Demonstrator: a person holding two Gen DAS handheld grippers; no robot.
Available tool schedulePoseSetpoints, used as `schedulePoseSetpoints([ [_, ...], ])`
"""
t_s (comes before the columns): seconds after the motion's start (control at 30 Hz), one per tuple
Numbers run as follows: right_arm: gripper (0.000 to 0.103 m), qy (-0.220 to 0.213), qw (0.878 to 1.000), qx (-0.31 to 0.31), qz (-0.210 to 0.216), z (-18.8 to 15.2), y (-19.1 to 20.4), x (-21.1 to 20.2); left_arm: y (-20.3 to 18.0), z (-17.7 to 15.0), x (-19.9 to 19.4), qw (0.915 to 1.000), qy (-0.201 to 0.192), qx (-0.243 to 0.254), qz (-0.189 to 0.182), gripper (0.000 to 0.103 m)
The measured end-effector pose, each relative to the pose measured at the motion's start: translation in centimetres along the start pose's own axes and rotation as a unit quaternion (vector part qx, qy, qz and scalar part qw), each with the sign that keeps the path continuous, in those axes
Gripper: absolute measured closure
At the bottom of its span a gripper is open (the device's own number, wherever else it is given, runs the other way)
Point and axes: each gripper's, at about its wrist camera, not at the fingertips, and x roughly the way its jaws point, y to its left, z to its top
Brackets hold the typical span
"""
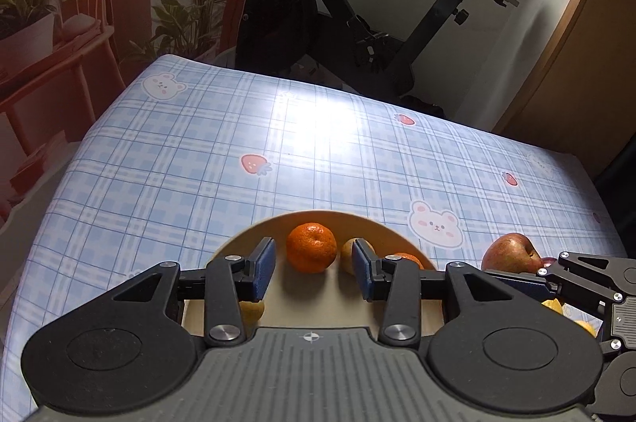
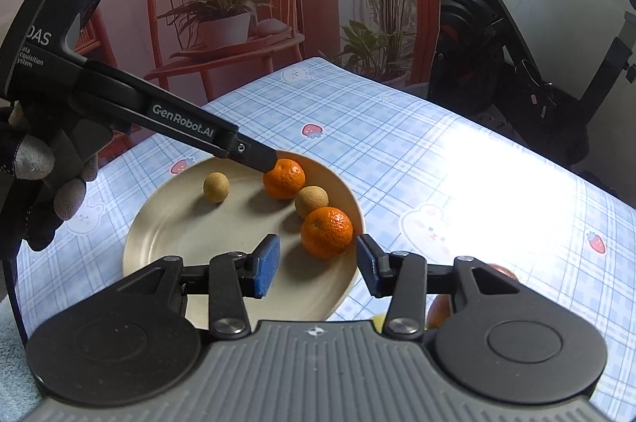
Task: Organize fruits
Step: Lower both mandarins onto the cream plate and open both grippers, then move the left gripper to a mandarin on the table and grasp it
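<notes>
Plainly, the bench (image 2: 457,159) in its blue check cloth carries a cream plate (image 2: 159,235) holding two tangerines and two small tan fruits. An apple (image 1: 510,253) waits off the plate. Both tools, left tool (image 1: 314,271) and right tool (image 2: 318,261), stand open and empty over the plate. Probably fetching the apple comes next. "GenRobot.AI" reads on the left tool's arm.

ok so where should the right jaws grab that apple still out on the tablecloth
Across the red apple's round middle, from above. It lies tilted, its stem dimple turned sideways, so clamp the smooth flanks, not that hollow. It sits beside the plate, close to the right gripper, whose jaws are open.
</notes>
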Motion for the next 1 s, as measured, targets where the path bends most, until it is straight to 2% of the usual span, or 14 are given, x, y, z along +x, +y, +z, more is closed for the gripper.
schedulePoseSetpoints([
  [0.13,0.057,-0.011,0.999,0.039,0.0,-1.8,-0.7,-3.1,-1.8,-2.3,-2.5,0.9998,-0.003,-0.019,0.002,0.059],
  [0.4,0.057,-0.03,0.996,0.085,-0.03,-6.5,-1.0,-8.2,-5.4,-7.1,-5.6,0.9979,-0.015,-0.058,-0.027,0.059],
  [0.6,0.057,-0.048,0.991,0.117,-0.042,-10.3,-1.2,-11.0,-8.8,-9.8,-7.7,0.9985,-0.054,0.007,0.007,0.059],
  [0.7,0.057,-0.055,0.99,0.115,-0.053,-11.1,-0.9,-12.0,-10.6,-11.0,-8.4,0.9965,-0.069,0.044,0.017,0.059],
  [0.83,0.057,-0.059,0.991,0.105,-0.062,-11.4,-0.5,-12.2,-11.2,-12.1,-8.3,0.9952,-0.067,0.07,0.011,0.059],
  [1.0,0.057,-0.053,0.991,0.112,-0.059,-11.4,-0.8,-11.4,-11.0,-12.5,-7.6,0.9963,-0.051,0.068,0.006,0.059],
])
